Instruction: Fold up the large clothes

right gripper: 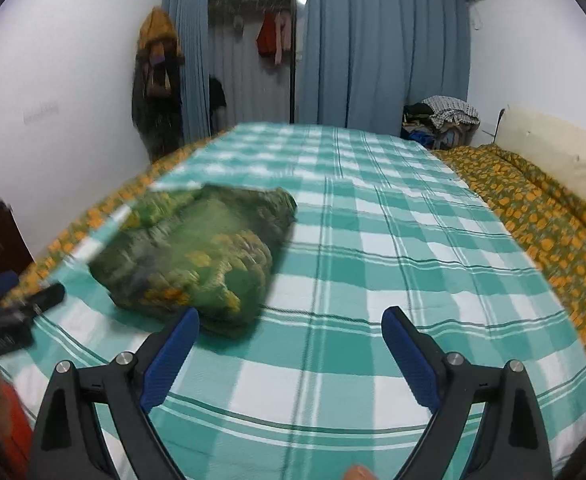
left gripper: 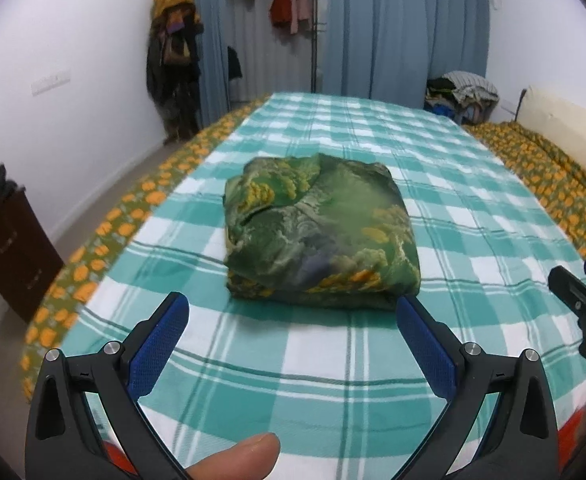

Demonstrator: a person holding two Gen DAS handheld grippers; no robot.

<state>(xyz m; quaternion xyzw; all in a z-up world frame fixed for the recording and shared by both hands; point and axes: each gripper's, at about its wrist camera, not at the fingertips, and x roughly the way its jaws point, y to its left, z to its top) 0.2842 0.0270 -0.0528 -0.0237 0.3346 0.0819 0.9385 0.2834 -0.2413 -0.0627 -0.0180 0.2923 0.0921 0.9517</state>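
Note:
A green cloth with yellow patterning point(left gripper: 321, 232) lies folded into a thick square bundle on the teal-and-white checked bed cover point(left gripper: 433, 184). My left gripper point(left gripper: 293, 308) hovers just in front of the bundle's near edge, open wide, with nothing between its blue pads point(left gripper: 161, 340). In the right wrist view the same bundle point(right gripper: 197, 264) sits to the left, blurred. My right gripper point(right gripper: 291, 320) is open and empty over the bare checked cover point(right gripper: 373, 280), right of the bundle. Each gripper shows at the edge of the other's view: the right gripper point(left gripper: 585, 304), the left gripper point(right gripper: 17, 308).
An orange-flowered green bedspread point(left gripper: 553, 184) shows along both sides of the bed. A cream pillow point(left gripper: 573, 128) lies at the right. A heap of clothes point(left gripper: 461, 96) sits at the far right corner. Hanging coats point(left gripper: 173, 56), blue curtains point(left gripper: 405, 28) and a dark cabinet point(left gripper: 9, 248) line the room.

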